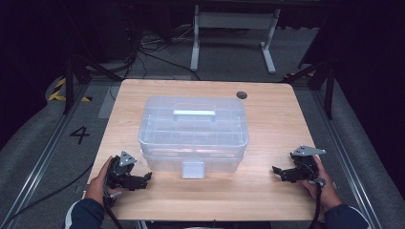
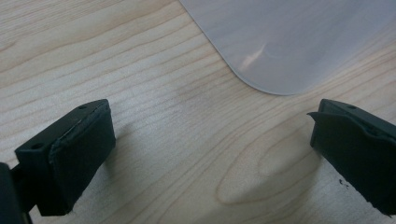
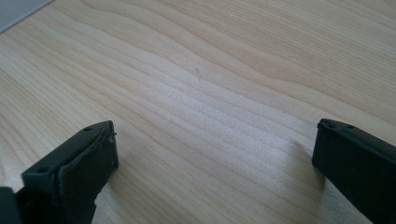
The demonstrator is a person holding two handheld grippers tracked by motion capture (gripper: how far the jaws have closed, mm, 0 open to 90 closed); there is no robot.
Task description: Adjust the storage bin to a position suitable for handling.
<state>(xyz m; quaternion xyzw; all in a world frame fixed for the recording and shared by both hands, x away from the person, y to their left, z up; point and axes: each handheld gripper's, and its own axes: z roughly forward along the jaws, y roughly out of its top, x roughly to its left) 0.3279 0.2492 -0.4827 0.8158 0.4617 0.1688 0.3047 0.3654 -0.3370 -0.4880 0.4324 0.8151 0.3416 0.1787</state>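
Clear storage box (image 1: 193, 134) sits mid-tabletop (image 1: 267, 124), lid on, flat handle (image 1: 194, 113) lying along the lid top, front latch (image 1: 193, 169) down on the side facing the person. Looks closed; can't tell if the latch is fully snapped. Contents not readable through the plastic.

Left gripper (image 1: 143, 178) rests on the tabletop just beside the box's near-left corner, not touching it, jaws spread wide, nothing between them. The left gripper view has that rounded box corner (image 2: 280, 46) just ahead of the jaws, bare wood between.

Right gripper (image 1: 279, 171) lies well apart from the box on its right, level with the box front, jaws spread wide too, empty. The right gripper view gives wood grain plus a sliver of the box at top left (image 3: 18, 9).

Step, as I judge it: start pose, approach not begun, no contact with the box yet.

Next move likely calls for one gripper to go to the front latch and flip it up, the other to steady the box at its side or take the lid. The latch is small and the plastic slippery, so aim has to be square on.
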